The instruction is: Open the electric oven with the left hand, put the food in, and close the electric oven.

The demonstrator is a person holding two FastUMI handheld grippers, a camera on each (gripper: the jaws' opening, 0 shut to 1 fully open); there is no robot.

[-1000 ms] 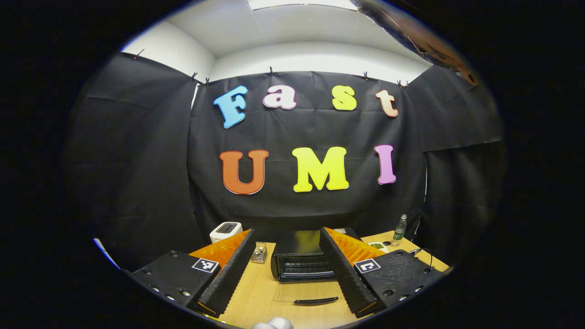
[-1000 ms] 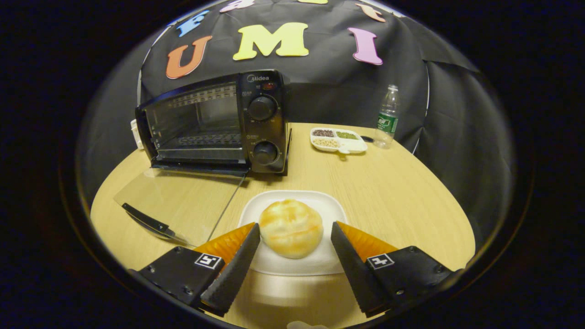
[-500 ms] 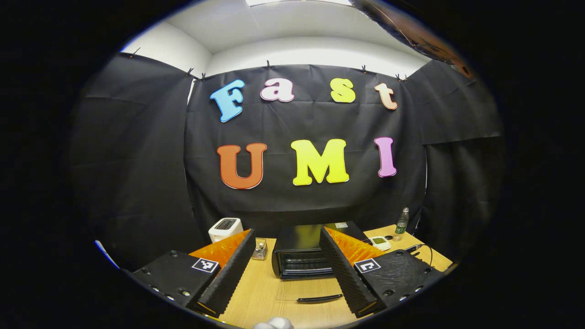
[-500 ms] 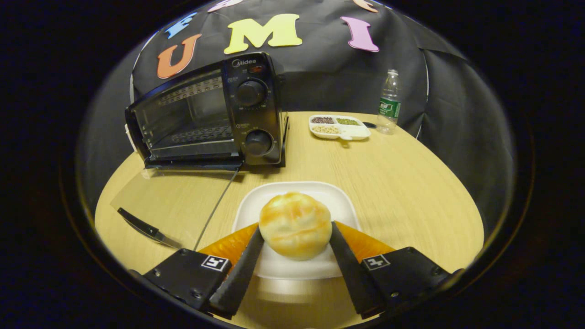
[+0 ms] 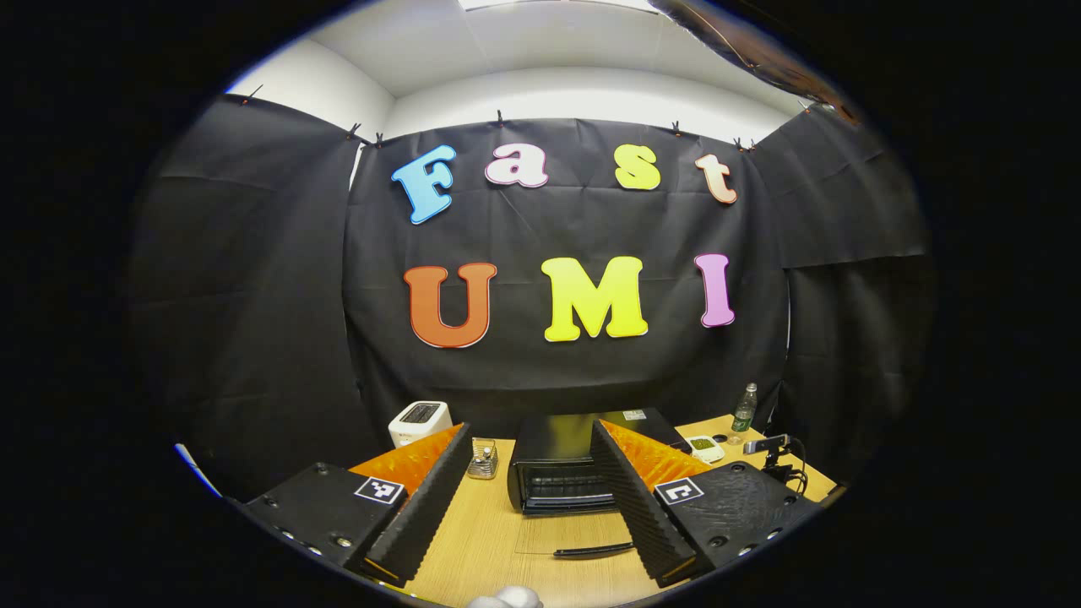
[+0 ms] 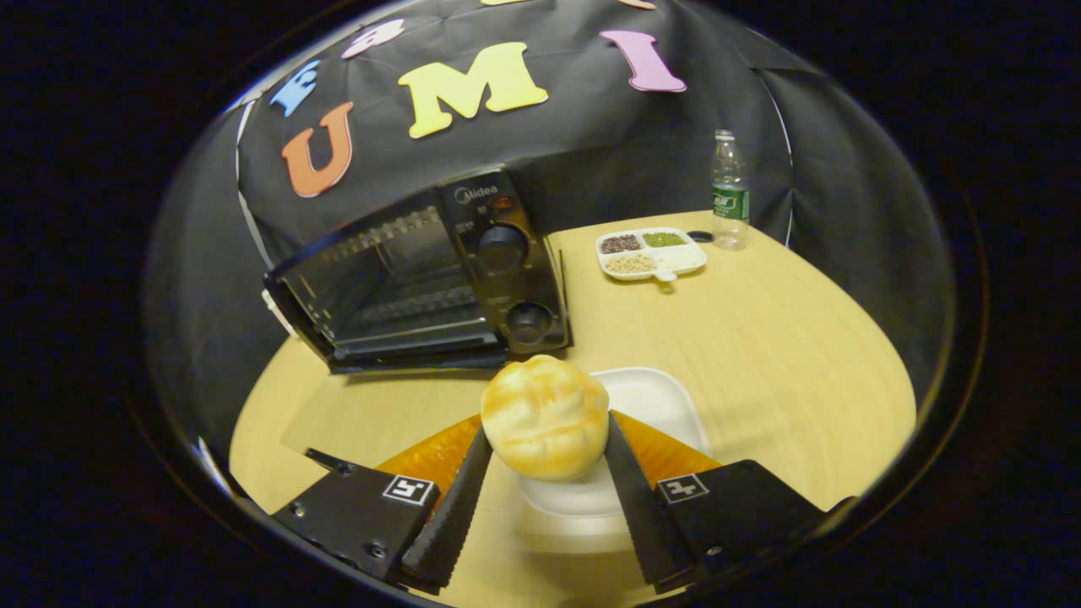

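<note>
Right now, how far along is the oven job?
Done: the electric oven stands open, its glass door flat on the table. In hand: the right gripper clamps the bun above the white plate. Left: bun into the oven, then the open left gripper shuts the door.

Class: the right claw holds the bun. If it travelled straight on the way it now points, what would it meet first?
Probably the open oven: the right claw, gripping the bun, points roughly at its front; depth unclear.
</note>
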